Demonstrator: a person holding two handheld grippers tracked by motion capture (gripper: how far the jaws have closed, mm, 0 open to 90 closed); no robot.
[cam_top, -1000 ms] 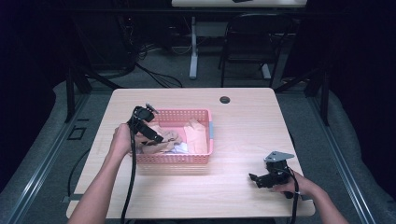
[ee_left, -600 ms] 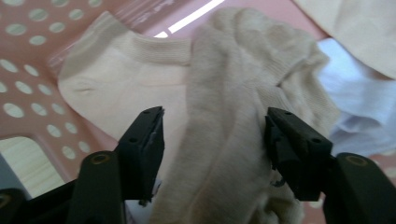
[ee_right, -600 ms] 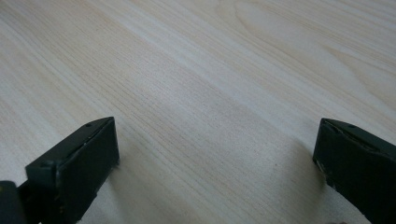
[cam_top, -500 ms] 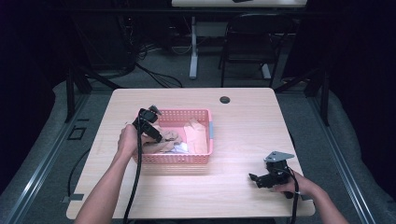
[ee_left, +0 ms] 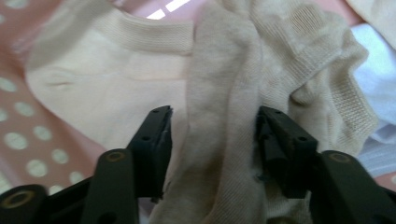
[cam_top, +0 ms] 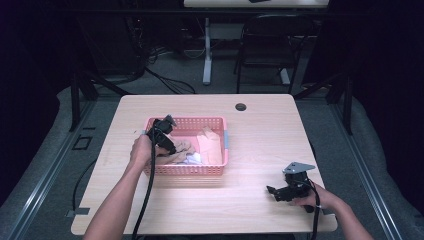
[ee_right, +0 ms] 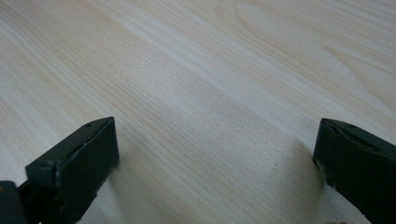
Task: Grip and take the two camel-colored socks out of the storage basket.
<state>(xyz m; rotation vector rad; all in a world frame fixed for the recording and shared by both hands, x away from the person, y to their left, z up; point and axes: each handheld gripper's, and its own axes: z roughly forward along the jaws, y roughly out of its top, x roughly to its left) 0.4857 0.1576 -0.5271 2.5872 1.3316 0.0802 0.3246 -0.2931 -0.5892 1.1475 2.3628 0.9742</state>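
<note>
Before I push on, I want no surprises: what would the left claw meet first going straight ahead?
The beige sock lying between the open jaws of the left claw, inside the pink basket. It looks near, though depth is unclear.

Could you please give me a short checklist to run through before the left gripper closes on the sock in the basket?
1. Left gripper open: ok.
2. Beige sock between the jaws: ok.
3. Only one sock in the gap: cannot tell; the cream sock lies right beside one jaw.
4. Pink basket flat on the table: ok.
5. Right gripper away from the basket: ok, open above bare wood.
</note>
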